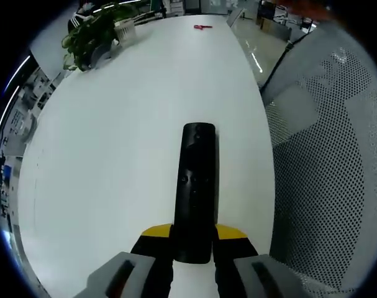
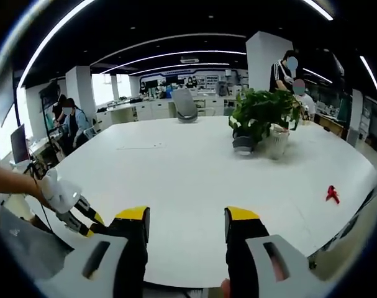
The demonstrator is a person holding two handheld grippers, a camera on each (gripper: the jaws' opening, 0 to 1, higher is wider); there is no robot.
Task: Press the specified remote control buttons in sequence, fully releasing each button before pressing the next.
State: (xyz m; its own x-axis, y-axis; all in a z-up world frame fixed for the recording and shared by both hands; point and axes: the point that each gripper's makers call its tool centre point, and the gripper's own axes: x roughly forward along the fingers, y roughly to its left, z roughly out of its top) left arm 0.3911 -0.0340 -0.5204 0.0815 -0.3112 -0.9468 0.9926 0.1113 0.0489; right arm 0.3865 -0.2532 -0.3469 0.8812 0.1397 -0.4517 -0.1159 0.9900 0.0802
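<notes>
1. Jaws of the left gripper [image 1: 192, 239] pinch the near end of the black remote control [image 1: 197, 186], which stretches away over the white table [image 1: 113, 161] — likely held steady with its buttons facing up for pressing.
2. Jaws of the right gripper [image 2: 186, 225] stand spread with nothing between them, raised above the table and aimed across the room — probably free to serve as the pressing tool.
3. A potted plant [image 2: 261, 118] and a small red object [image 2: 331, 194] sit well apart from the remote.
4. No press looks begun yet.
</notes>
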